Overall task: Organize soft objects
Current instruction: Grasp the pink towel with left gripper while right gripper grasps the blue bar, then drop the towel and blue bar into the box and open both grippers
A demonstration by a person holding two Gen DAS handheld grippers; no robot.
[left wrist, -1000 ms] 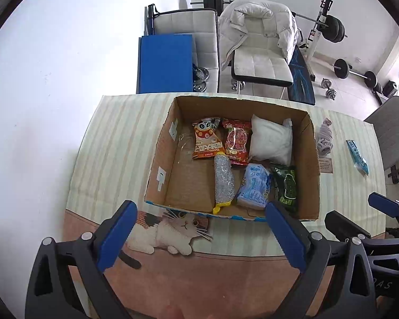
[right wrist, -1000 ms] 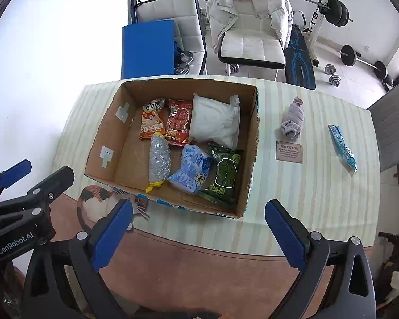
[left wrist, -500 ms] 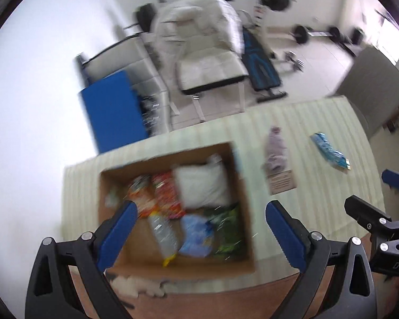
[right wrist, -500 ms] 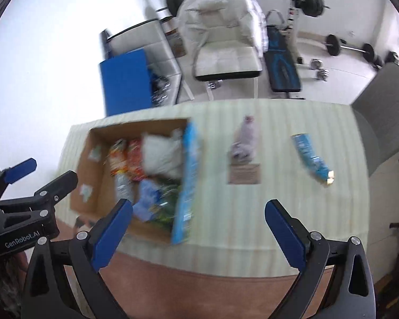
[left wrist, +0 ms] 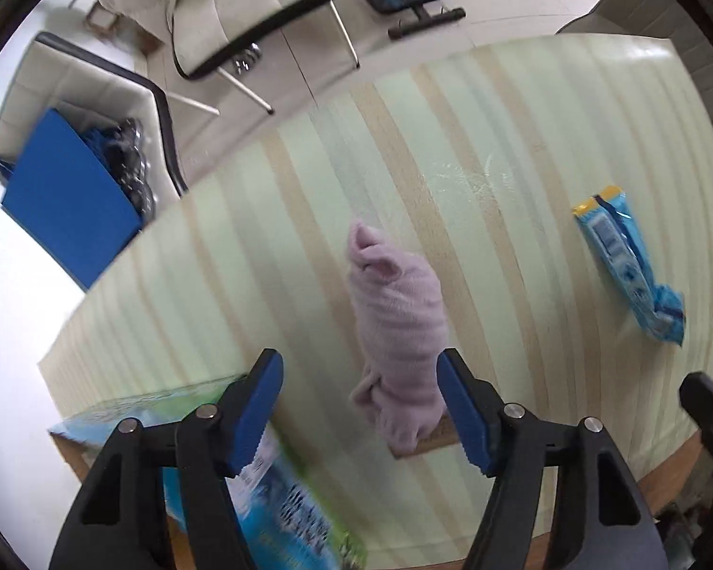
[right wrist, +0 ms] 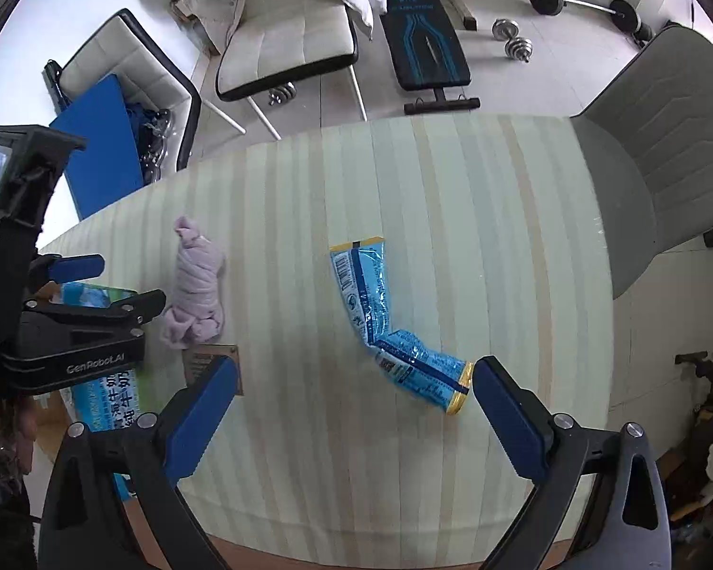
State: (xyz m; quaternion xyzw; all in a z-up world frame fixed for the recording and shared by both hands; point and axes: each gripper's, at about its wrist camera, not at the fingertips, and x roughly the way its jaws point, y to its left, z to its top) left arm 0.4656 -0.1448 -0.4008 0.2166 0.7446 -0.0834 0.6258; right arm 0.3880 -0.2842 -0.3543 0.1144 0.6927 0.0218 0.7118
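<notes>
So only a printed corner of the cardboard box (left wrist: pixel 271 498) shows at the near left, blurred and mostly cut off behind the left gripper (left wrist: pixel 359 408). That gripper hangs wide open over one rolled pink cloth (left wrist: pixel 399 327), gripping nothing; a small brown card (left wrist: pixel 428 439) pokes out under the cloth's near end. Further right lies one blue snack packet (right wrist: pixel 394 332), bent, with the right gripper (right wrist: pixel 351 408) spread wide and empty just near of it on the striped table (right wrist: pixel 499 237).
</notes>
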